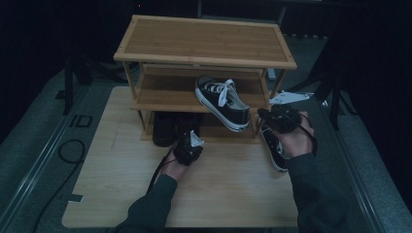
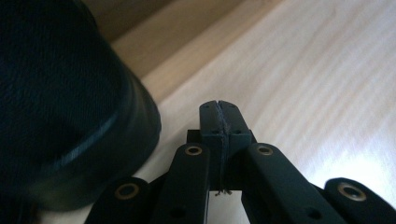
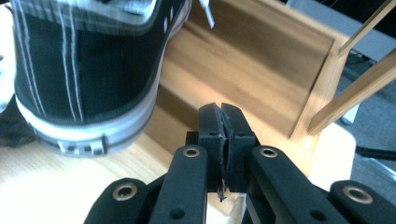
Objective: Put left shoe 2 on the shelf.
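Note:
A black-and-white sneaker (image 1: 223,104) lies on the middle shelf of a wooden shoe rack (image 1: 204,39), its heel (image 3: 88,74) sticking out past the shelf's front edge. A second matching sneaker (image 1: 274,150) lies on the table under my right hand. My right gripper (image 1: 265,115) (image 3: 219,114) is shut with nothing in it, just right of the overhanging heel. My left gripper (image 1: 189,140) (image 2: 219,112) is also shut and empty, low over the table beside a dark black shoe (image 2: 60,102) at the rack's bottom shelf.
Dark shoes (image 1: 167,127) stand on the bottom shelf at the left. The rack's top shelf is bare. The light wooden table (image 1: 121,184) has free room in front of the rack. A black cable (image 1: 68,150) lies on the floor at the left.

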`<state>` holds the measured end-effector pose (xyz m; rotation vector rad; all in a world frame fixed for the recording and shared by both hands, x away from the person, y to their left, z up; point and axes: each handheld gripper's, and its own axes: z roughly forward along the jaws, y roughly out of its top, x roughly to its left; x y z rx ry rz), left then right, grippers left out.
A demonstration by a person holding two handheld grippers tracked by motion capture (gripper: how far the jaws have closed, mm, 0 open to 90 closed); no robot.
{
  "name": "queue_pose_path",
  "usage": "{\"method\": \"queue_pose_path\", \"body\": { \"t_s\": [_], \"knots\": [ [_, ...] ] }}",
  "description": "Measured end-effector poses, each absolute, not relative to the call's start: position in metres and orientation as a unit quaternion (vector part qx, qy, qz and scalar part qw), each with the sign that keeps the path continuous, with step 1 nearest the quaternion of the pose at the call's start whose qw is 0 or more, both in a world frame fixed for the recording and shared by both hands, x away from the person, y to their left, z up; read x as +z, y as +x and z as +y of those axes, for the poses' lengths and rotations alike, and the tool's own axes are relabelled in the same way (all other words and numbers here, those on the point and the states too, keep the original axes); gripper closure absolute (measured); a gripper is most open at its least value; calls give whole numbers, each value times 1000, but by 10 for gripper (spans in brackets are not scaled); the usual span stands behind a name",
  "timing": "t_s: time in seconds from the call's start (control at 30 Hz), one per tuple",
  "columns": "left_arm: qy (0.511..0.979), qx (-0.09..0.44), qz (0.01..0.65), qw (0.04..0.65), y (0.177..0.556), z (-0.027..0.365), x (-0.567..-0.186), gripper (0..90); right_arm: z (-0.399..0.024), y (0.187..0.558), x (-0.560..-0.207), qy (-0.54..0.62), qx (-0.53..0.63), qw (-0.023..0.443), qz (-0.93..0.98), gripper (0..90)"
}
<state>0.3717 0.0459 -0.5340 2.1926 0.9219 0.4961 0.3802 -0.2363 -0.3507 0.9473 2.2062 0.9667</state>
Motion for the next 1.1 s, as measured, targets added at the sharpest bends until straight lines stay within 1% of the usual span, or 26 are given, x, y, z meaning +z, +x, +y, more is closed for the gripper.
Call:
{"method": "queue_pose_path", "body": {
  "t_s": [0.27, 0.47, 0.8, 0.97, 1.07, 1.1],
  "knots": [
    [834, 209, 376, 345, 392, 29, -536, 900, -236, 374, -371, 348, 349, 258, 831, 881],
    [838, 215, 376, 331, 405, 18, -541, 898, -233, 365, -381, 339, 342, 254, 839, 872],
    [823, 225, 408, 326, 424, 2, -541, 898, -228, 347, -386, 319, 339, 253, 848, 856],
    [826, 229, 407, 317, 428, -6, -544, 898, -225, 340, -389, 309, 334, 255, 853, 853],
    [817, 224, 421, 325, 430, -9, -545, 897, -224, 336, -390, 305, 334, 255, 855, 854],
    [819, 230, 416, 321, 433, -8, -545, 897, -224, 335, -390, 303, 336, 255, 854, 854]
  ]
}}
